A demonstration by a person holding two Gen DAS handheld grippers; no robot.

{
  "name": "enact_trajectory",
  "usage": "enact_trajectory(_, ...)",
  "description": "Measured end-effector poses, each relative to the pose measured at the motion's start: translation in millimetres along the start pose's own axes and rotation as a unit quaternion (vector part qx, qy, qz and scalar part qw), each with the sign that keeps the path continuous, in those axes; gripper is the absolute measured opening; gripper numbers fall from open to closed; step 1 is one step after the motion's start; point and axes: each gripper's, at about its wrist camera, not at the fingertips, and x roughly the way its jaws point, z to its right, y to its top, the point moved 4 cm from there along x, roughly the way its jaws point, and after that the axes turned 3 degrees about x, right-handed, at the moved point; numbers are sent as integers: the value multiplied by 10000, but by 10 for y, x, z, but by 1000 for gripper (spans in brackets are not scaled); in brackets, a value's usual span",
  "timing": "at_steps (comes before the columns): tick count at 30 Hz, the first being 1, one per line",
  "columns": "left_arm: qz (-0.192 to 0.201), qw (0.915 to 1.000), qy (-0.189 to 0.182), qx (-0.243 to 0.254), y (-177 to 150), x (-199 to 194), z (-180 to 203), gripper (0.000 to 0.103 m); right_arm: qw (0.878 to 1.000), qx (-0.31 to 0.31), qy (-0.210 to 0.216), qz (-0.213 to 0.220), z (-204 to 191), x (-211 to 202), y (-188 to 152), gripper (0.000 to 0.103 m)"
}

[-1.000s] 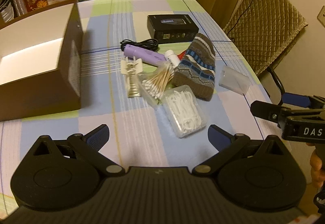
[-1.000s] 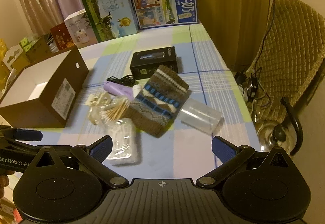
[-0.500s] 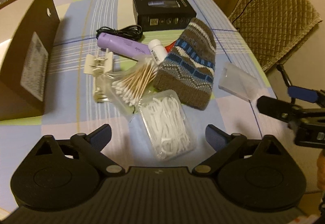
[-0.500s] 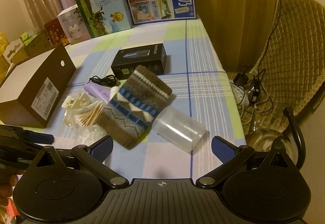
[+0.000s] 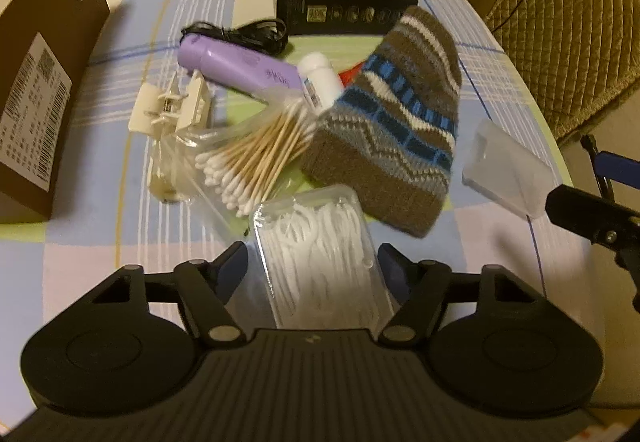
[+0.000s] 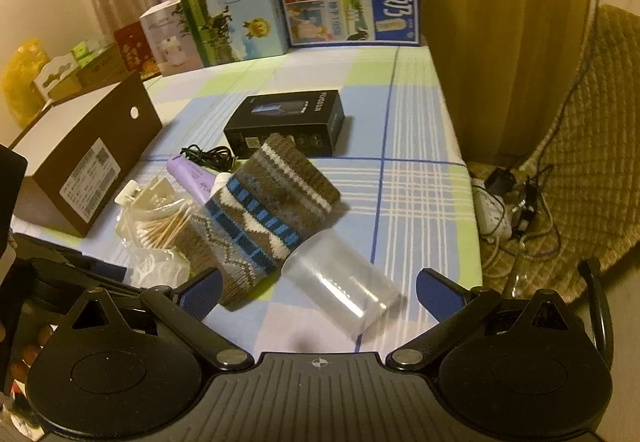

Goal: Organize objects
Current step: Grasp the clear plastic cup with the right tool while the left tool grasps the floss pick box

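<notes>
Now: left tongs closing around the floss box, pads not yet pressing.
Right tongs: wide open, empty, clear tub lying between them.
Handling: box likely light, stiff, slick; take its long sides.
Look: clear, full of white picks, flat on the surface.
</notes>
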Motion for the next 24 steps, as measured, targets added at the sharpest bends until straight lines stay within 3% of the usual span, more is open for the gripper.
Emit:
enact_trajectory(4,83,10000,-37,17,-22,-19,-14,58,9997,-190,122,-53,29,103,7,100)
enact_trajectory(18,80,9994,112,-320,-304,-277,-444,54,9901,-1276,199,-542,72,593,-48,67)
enact_trajectory(24,158,9979,280,-566,-369,-381,-671,54,9882,-1389,214,-612,-5,601,-98,55)
